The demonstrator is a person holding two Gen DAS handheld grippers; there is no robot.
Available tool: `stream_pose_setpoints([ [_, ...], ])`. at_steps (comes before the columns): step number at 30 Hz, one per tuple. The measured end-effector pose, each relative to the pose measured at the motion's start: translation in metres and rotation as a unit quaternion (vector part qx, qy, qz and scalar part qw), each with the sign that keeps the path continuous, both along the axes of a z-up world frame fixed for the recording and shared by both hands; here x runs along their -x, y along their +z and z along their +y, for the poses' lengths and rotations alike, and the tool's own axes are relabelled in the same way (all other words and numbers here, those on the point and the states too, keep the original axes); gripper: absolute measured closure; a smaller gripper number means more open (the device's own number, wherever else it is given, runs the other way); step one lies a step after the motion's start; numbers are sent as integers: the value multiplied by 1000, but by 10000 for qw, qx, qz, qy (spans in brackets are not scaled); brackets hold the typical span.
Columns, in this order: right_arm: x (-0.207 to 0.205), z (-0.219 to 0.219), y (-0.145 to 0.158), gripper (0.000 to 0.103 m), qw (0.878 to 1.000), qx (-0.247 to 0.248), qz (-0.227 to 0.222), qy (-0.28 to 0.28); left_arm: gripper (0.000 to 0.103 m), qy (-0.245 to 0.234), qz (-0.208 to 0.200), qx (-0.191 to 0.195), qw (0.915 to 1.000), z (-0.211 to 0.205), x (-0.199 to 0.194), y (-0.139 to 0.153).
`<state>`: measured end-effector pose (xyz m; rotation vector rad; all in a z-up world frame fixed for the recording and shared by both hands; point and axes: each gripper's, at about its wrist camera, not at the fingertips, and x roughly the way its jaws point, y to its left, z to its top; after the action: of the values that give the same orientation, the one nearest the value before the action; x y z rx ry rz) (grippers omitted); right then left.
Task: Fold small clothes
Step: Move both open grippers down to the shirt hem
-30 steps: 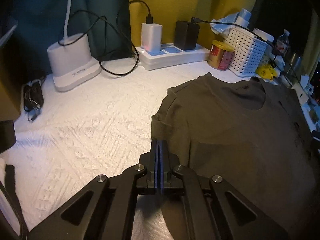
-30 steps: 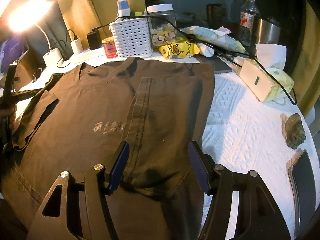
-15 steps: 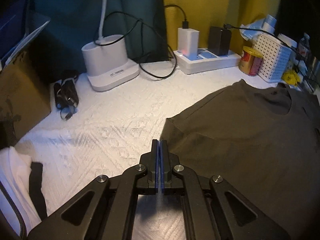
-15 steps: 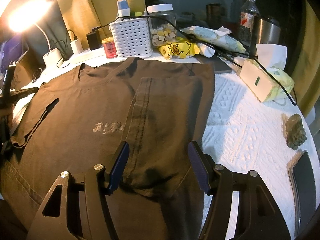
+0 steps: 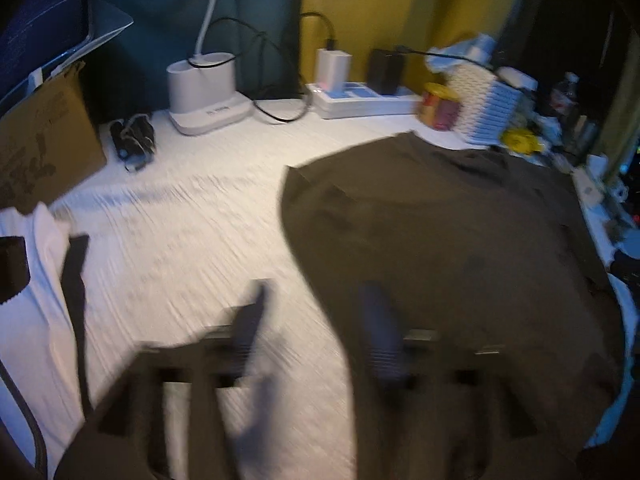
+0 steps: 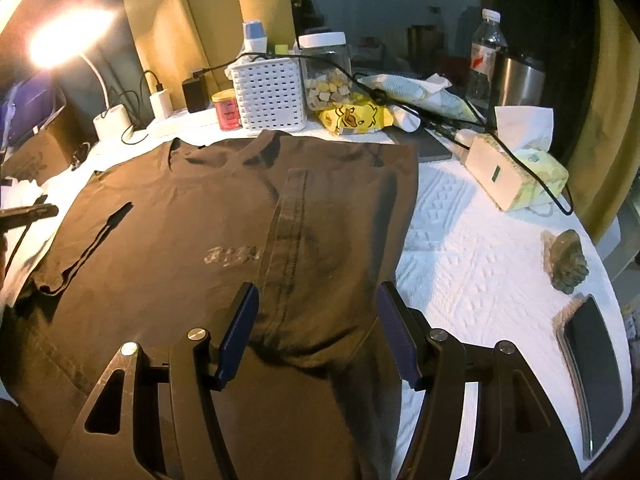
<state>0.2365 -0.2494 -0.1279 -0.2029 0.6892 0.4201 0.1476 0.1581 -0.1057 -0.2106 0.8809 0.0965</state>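
Since a second ago: left tongs [image 5: 316,320] were pressed together on the sleeve edge of the brown T-shirt [image 6: 192,248]; their jaws have just been opening, nothing is pinched between them now, and the left view has swung and blurred. My right tongs have not moved in any way I can see.
Left tongs, nearest: spread, straddling the shirt's left edge where cloth meets the white table [image 5: 192,240]. I judge I let go because that sleeve now lies folded in.
Right tongs [image 6: 316,316]: spread and hanging just over the folded-in right panel [image 6: 336,232], pinching nothing. I hold them there, I think, ready to pin that fold or take the hem.
T-shirt: flat on the table, collar away from me, hem toward me; right side folded over the chest, left sleeve [image 6: 84,248] tucked onto the body, faint print between.
Progress: both sides look turned in, so the bottom-to-collar fold seems next.
Table edges: white garment [image 5: 36,288] at my left; phone [image 6: 596,384] and a small dark lump at my right, clear of the shirt.
Far side: white basket [image 6: 270,96], red tin [image 6: 229,110], tissue box [image 6: 516,172], power strip [image 5: 360,98] and lamp base [image 5: 204,92] crowd the back.
Risk: I judge the collar end has little room to slide.
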Motion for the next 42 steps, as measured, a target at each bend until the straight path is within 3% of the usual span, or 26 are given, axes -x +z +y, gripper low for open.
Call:
stream_pose_setpoints([
  [5, 16, 0, 1, 39, 10000, 18, -38, 8, 35, -327, 35, 83, 9994, -21, 20, 2],
  [8, 24, -1, 1, 39, 10000, 22, -49, 4, 36, -524, 192, -91, 9984, -33, 27, -6],
  [11, 31, -3, 1, 39, 10000, 40, -57, -16, 44, -448, 424, -497, 9969, -39, 34, -22],
  [18, 48, -20, -3, 39, 9996, 157, -40, -213, 44, -284, 264, -674, 9970, -31, 55, -26],
  [29, 85, -34, -8, 39, 9992, 282, -43, -272, 44, 11, -95, -397, 9992, -22, 87, -12],
  [42, 131, -30, -22, 39, 9988, 464, -50, 119, 44, -285, -437, -320, 9981, -42, 131, 2],
])
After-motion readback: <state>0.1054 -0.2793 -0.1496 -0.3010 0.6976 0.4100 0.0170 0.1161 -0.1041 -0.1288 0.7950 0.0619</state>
